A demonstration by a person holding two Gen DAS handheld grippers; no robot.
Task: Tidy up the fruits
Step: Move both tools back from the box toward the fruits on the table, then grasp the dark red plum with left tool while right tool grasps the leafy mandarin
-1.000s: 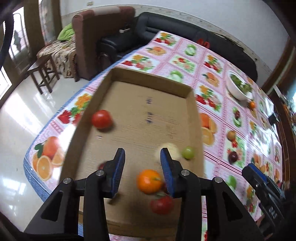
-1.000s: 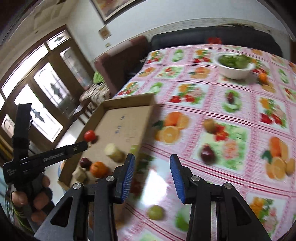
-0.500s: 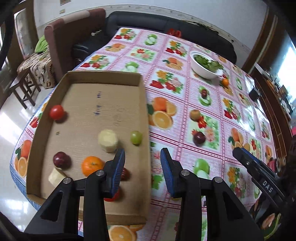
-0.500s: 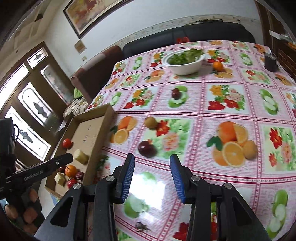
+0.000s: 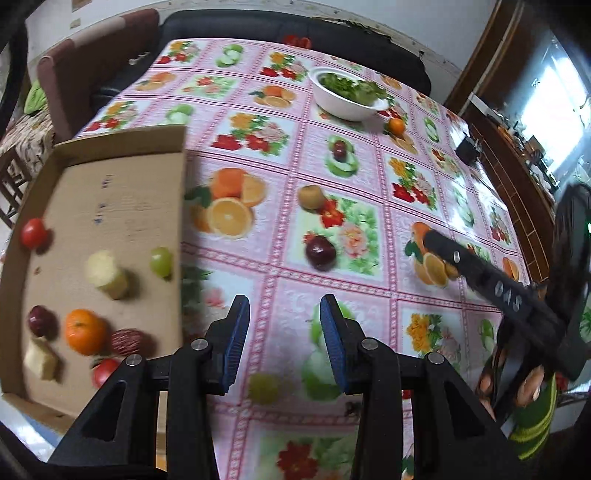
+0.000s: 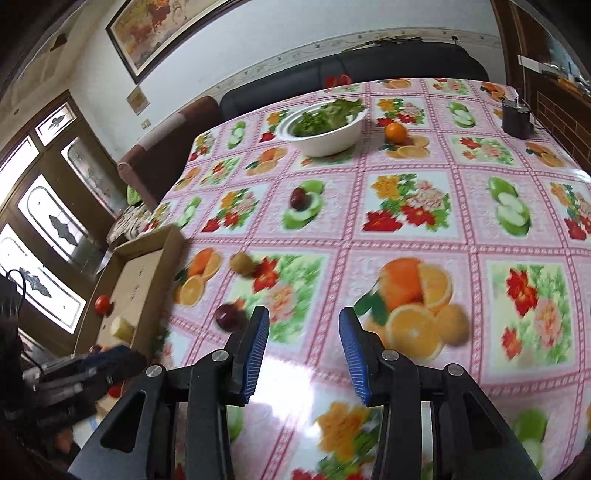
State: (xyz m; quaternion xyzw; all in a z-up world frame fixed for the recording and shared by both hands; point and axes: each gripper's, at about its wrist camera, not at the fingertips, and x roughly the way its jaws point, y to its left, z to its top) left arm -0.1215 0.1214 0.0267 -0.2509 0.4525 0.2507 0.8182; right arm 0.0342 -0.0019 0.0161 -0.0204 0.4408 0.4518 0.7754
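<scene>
Table w/ fruit-print cloth (image 5: 280, 288): cardboard tray (image 5: 140, 206), white bowl (image 5: 343, 107), orange (image 5: 397, 125), plums, kiwi, green grape.

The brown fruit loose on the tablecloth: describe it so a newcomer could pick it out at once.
Start at the cardboard tray on the left of the table. Move right past the printed oranges to the panel of red flowers. The brown fruit sits at that panel's upper left corner: round, dull tan and real, unlike the flat prints, and paler than the dark red fruit nearer the grippers.

Dark sofa (image 6: 406, 62) behind the table, framed painting (image 6: 177, 33) above, windows (image 6: 48, 221) left
</scene>
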